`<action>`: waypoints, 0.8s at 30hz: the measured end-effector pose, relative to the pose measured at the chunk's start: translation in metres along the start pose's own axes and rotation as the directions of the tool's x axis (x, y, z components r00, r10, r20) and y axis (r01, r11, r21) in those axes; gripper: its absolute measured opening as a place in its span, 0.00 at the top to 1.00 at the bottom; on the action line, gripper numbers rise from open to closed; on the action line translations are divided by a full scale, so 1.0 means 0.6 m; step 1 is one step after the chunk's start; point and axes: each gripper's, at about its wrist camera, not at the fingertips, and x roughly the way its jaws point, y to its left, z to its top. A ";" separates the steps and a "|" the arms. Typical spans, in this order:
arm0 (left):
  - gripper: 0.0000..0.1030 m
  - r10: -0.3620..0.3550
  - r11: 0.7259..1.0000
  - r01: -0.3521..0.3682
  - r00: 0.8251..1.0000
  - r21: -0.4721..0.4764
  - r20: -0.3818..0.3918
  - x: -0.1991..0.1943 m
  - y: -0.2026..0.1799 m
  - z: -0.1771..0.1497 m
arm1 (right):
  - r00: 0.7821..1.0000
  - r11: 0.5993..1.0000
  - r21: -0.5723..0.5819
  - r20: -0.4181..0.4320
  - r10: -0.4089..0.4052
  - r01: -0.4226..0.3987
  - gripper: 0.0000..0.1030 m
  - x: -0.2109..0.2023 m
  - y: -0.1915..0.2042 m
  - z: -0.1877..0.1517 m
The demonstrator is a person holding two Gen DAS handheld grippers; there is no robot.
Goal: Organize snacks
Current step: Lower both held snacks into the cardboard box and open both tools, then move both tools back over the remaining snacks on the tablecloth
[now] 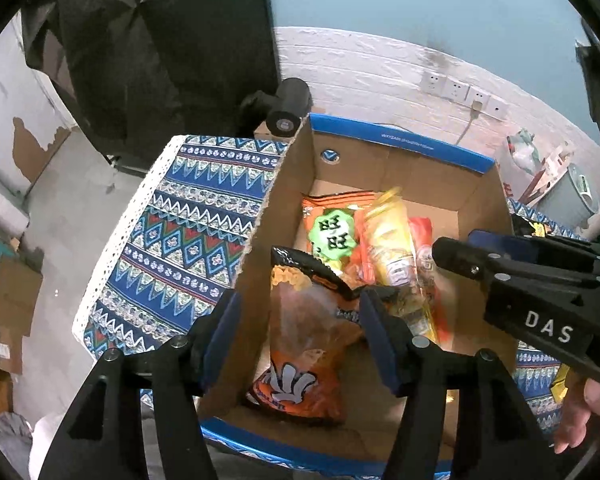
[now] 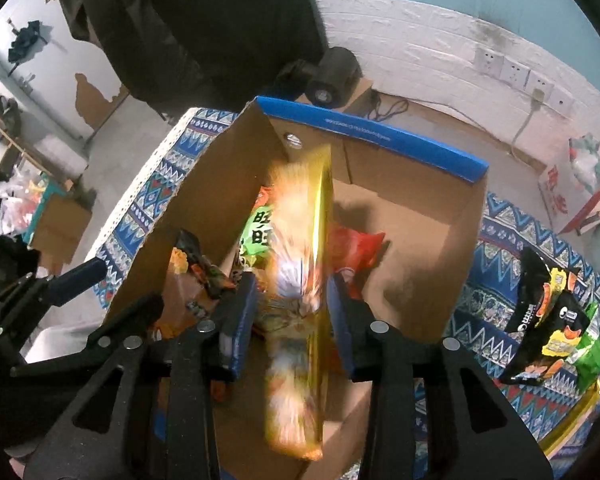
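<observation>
A cardboard box with a blue rim stands on a patterned cloth and holds several snack packs. My left gripper is open over the box; an orange and black chip bag stands between its fingers, untouched by the pads. My right gripper is open above the box; a yellow snack pack shows blurred between its fingers, apparently falling. The right gripper also shows in the left wrist view. An orange pack with a green label and a red pack lie in the box.
A black and a green snack bag lie on the patterned cloth right of the box. A black cylinder stands behind the box. A white brick wall with sockets is at the back. Cloth lies left of the box.
</observation>
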 end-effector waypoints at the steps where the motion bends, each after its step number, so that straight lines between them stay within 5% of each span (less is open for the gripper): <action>1: 0.39 -0.003 1.000 0.003 1.000 0.001 0.000 -0.001 -0.002 0.001 | 1.000 1.000 0.004 0.005 0.001 -0.001 0.57 -0.004 -0.001 0.000; 9: 0.39 -0.023 0.998 0.022 1.000 0.055 0.004 -0.010 -0.041 -0.002 | 0.998 0.998 0.037 0.052 -0.043 0.041 0.34 -0.053 -0.027 -0.004; 24: 0.37 -0.128 0.977 0.129 0.992 0.171 -0.021 -0.033 -0.146 -0.029 | 0.982 0.978 0.103 0.037 -0.185 0.181 0.32 -0.140 -0.129 -0.083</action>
